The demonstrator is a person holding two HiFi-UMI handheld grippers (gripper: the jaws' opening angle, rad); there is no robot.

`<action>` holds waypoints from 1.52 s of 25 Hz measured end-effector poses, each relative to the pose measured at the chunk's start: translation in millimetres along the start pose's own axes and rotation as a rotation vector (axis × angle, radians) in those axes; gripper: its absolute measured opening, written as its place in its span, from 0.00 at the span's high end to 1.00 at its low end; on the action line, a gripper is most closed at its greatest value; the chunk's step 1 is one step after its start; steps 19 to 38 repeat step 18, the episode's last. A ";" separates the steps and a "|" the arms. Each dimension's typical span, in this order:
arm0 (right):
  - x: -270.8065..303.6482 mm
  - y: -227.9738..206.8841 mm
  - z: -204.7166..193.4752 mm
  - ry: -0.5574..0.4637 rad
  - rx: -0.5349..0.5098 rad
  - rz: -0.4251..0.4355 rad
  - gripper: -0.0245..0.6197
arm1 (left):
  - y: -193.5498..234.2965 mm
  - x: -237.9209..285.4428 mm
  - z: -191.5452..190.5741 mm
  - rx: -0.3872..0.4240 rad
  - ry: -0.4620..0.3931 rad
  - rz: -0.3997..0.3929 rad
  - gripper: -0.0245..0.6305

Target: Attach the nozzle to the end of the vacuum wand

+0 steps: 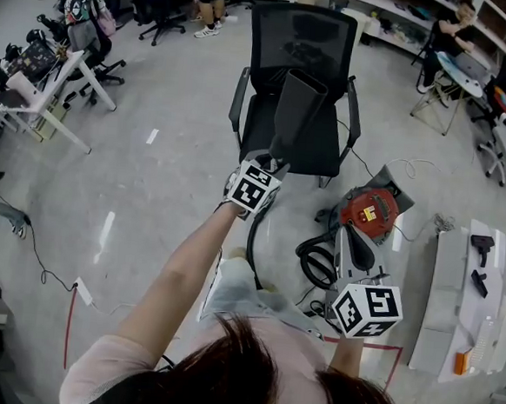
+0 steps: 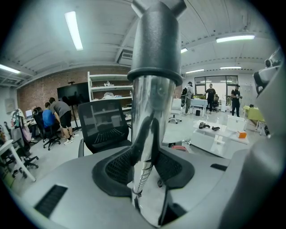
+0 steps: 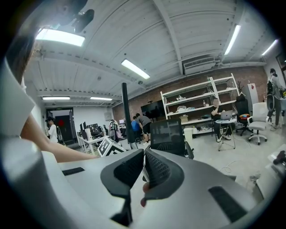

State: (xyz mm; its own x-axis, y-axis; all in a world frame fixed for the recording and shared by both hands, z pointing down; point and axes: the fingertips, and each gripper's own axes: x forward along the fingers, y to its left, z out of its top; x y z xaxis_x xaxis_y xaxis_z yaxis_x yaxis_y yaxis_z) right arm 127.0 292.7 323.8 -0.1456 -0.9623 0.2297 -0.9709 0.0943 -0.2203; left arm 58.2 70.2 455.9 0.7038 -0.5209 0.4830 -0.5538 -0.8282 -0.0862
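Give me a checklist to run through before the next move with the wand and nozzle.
1. Grip of the left gripper on the vacuum wand: ok, its jaws clamp the chrome tube.
2. Dark nozzle over the wand's end: ok, its collar overlaps the tube.
3. That nozzle locked in place: cannot tell.
4. Jaws of the right gripper open for a grasp: not ok, they are shut, apart from the wand.
5. Slack in the hose: ok, it lies coiled beside the red vacuum cleaner.
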 end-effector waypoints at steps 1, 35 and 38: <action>1.4 0.8 0.2 0.001 0.001 0.006 0.91 | 0.2 -0.1 0.5 0.001 -0.001 -0.002 0.72; 3.4 17.3 7.0 -0.073 -0.041 0.032 0.91 | -5.7 -17.7 -4.2 0.005 -0.002 -0.006 0.72; 3.4 17.3 7.0 -0.073 -0.041 0.032 0.91 | -5.7 -17.7 -4.2 0.005 -0.002 -0.006 0.72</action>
